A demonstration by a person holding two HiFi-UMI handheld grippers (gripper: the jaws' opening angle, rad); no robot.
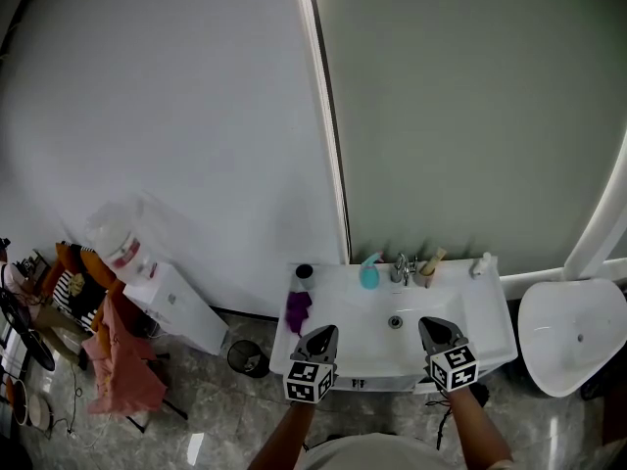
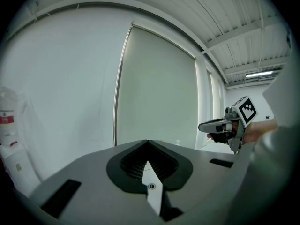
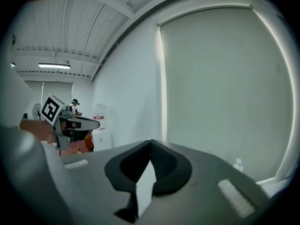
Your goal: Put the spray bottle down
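Observation:
A teal spray bottle [image 1: 368, 274] stands upright at the back of the white sink [image 1: 460, 306], left of the tap, with neither gripper touching it. My left gripper [image 1: 321, 339] hovers over the sink's front left, shut and empty; in its own view the jaws [image 2: 147, 142] meet, pointing at the wall. My right gripper [image 1: 439, 331] hovers over the front right, also shut with nothing in it [image 3: 150, 142]. Each gripper shows in the other's view: the right gripper [image 2: 219, 125], the left gripper [image 3: 80, 123]. The bottle is not in either gripper view.
On the sink lie a purple cloth [image 1: 298, 309], a dark round cap [image 1: 305, 271], the tap [image 1: 403, 267], a wooden-handled brush [image 1: 429, 264] and a white dispenser [image 1: 480, 263]. A toilet [image 1: 573, 336] stands at the right, a small bin [image 1: 245, 358] and white cabinet [image 1: 181, 306] at the left.

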